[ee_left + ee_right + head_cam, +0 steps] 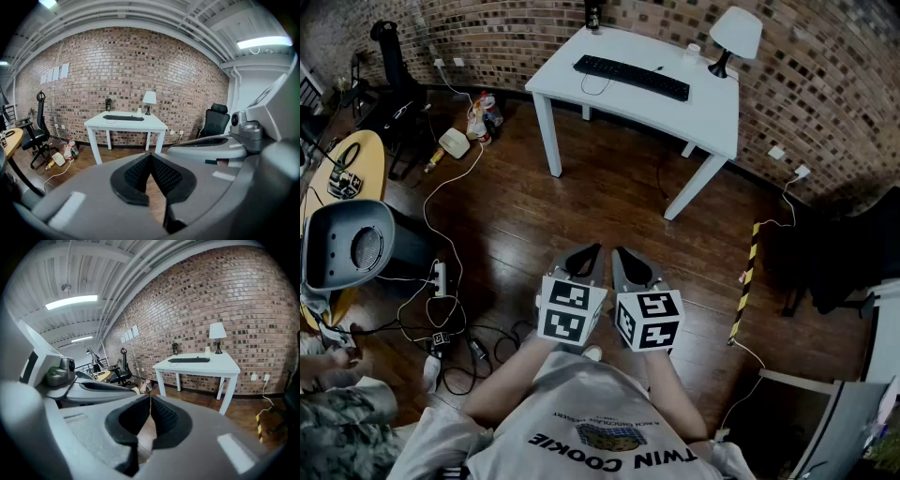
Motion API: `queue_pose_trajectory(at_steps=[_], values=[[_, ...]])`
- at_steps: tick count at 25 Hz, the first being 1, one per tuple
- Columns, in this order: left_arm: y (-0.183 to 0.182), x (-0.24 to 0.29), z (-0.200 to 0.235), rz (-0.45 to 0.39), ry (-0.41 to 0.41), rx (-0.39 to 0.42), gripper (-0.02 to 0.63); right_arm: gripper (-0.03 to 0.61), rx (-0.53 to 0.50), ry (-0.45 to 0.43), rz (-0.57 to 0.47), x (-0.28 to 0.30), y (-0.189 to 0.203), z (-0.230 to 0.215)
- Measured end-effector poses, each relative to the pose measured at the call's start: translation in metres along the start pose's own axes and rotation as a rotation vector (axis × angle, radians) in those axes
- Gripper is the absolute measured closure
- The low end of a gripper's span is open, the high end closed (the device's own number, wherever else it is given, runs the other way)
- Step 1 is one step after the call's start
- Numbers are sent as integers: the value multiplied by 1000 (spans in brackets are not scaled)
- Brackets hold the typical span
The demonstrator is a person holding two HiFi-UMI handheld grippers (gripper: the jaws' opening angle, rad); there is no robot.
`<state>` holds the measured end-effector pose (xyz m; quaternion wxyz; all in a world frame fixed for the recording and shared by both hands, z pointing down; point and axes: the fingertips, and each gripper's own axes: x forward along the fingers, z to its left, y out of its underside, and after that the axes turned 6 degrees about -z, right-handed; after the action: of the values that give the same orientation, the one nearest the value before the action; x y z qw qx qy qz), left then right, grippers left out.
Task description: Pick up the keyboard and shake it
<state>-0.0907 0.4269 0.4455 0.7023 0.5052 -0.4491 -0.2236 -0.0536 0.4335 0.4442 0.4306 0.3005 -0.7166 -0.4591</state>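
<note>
A slim black keyboard [631,77] is pictured lying flat on the white surface [712,111], a thin cable [596,87] looped at its near edge, well ahead of the fingers [581,264] and untouched.

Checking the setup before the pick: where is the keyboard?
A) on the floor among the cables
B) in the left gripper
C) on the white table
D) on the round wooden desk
C: the keyboard lies flat on the white table, with the lamp standing at one end of that table.
</note>
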Motion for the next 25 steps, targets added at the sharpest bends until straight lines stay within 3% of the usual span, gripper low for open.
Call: queue_pose_trajectory(at_steps=[17,25], values=[[-83,172,148,14,58,-54,609,574,9,46,60,206,-85,-66],[-111,225,183,15,98,-50,609,574,5,51,30,266,-119,-88]])
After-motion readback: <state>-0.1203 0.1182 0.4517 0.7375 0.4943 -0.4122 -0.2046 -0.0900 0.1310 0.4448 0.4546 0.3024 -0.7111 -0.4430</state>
